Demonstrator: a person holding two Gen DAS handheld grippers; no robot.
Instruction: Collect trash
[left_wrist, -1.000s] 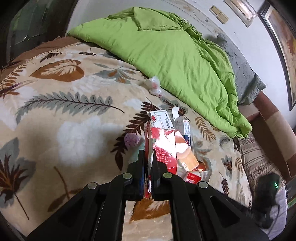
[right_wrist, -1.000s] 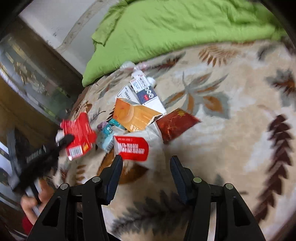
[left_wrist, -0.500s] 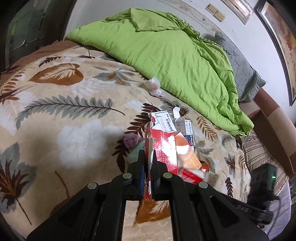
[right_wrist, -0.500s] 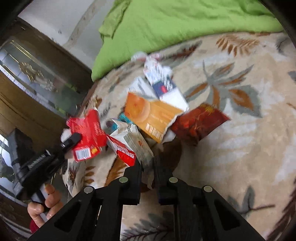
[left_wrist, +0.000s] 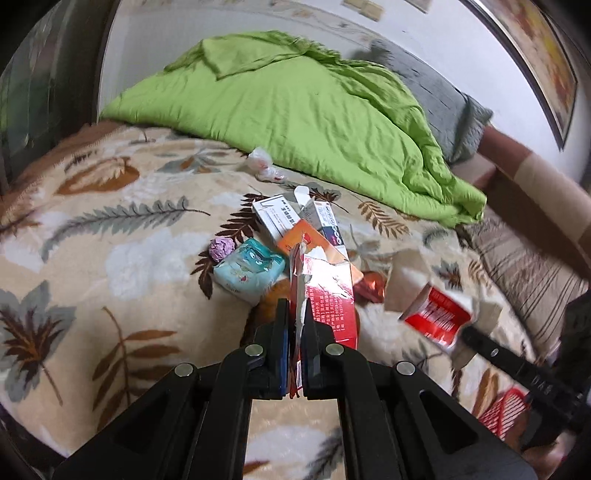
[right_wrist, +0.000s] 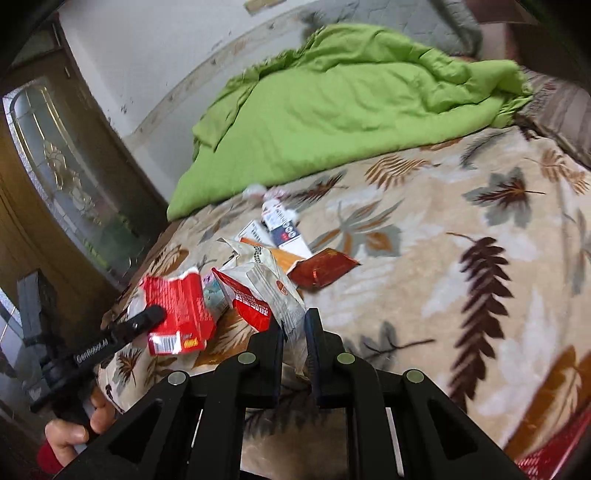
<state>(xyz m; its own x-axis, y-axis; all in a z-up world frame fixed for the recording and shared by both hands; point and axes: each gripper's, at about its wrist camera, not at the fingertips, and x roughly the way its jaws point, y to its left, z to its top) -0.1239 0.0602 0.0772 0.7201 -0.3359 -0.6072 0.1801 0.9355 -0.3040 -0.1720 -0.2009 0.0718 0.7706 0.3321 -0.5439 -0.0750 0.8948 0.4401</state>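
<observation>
Red torn carton (left_wrist: 325, 295) clamped in left gripper (left_wrist: 294, 325) jaws; right gripper (right_wrist: 294, 328) jaws clamped on white-red wrapper (right_wrist: 266, 291), pile at 12 o'clock.

- You hold a torn red carton (left_wrist: 325, 302) on its edge, lifted above the blanket, pinched at its lower end.
- You hold a crumpled white and red wrapper (right_wrist: 266, 291), also lifted, beside the carton.
- A teal tissue pack (left_wrist: 249, 271) lies flat, with a small purple paper ball (left_wrist: 221, 248) touching it.
- An orange flattened box (left_wrist: 314, 245) lies partly over a white box (left_wrist: 275, 218) and beside a white and blue box (left_wrist: 325, 221).
- A dark red foil wrapper (right_wrist: 321, 267) lies next to the orange box.
- A small clear plastic bag (left_wrist: 262, 166) lies near the green quilt's edge.
</observation>
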